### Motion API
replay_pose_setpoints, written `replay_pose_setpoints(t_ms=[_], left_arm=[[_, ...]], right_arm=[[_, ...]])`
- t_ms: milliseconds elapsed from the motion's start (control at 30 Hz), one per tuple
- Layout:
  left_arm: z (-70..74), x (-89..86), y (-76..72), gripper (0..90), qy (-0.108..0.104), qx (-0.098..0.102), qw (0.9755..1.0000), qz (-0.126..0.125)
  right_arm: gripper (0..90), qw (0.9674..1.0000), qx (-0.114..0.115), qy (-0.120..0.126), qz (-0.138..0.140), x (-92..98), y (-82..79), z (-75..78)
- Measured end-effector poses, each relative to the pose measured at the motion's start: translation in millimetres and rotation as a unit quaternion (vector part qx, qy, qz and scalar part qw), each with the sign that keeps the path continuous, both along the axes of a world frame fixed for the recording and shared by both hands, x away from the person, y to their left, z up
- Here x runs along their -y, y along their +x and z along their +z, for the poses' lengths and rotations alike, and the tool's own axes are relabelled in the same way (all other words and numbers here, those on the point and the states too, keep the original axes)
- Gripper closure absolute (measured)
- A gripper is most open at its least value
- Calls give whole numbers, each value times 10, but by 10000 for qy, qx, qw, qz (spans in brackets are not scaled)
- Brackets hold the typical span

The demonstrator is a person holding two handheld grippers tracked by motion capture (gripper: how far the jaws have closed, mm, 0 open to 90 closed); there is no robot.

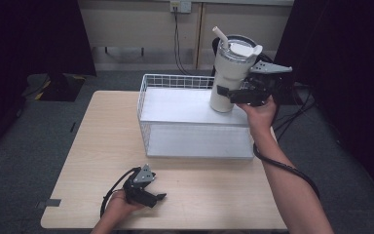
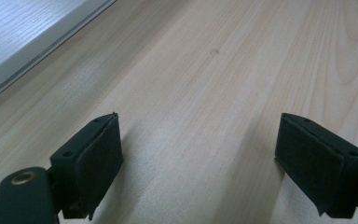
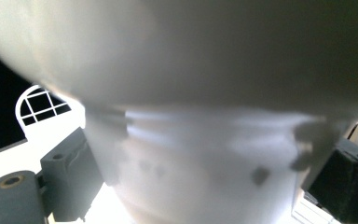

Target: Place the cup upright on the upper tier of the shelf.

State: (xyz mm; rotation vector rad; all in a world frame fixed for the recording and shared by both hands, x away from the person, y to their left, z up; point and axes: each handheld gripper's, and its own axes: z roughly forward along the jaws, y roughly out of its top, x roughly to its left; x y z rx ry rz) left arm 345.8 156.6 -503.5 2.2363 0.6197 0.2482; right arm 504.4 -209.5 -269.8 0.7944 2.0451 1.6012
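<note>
My right gripper (image 1: 234, 96) clamps the white insulated tumbler with lid and straw (image 1: 230, 73) low over the white wire basket (image 1: 175, 81), judged mid-transfer, unreleased; my left gripper (image 1: 152, 197) rests jaws apart on the pale wooden table (image 1: 102, 131).

The white tumbler (image 1: 229, 73) is a tall insulated cup with a narrower base, a pale lid and a white straw (image 1: 218, 34) slanting up from its top. It hangs upright, tilted slightly, above the far right part of the white wire basket (image 1: 175, 80), its lower body clamped between the fingers (image 1: 223, 91) of the right gripper (image 1: 236, 93). In the right gripper view its smooth white wall (image 3: 205, 154) sits pressed between the two pads.
</note>
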Motion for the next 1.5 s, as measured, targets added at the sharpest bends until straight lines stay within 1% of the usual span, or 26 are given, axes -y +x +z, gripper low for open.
replay_pose_setpoints(t_ms=[67,267,433,967,1300,1500], left_arm=[[0,0,0,141,1,0,10000,0],[0,0,0,141,2,0,10000,-1],[0,0,0,141,3,0,10000,-2],[0,0,0,141,1,1,10000,-1],[0,0,0,141,3,1,10000,-3],[0,0,0,141,1,1,10000,0]], right_arm=[[100,10000,3,22,-36,-1,10,-7],[99,10000,9,51,-30,-11,36,17],[99,10000,49,-49,-65,-45,60,25],[99,9999,18,-62,-83,-94,106,-2],[98,9999,-10,-89,-104,-114,118,-46],[98,9999,-61,-97,-97,-112,127,-61]])
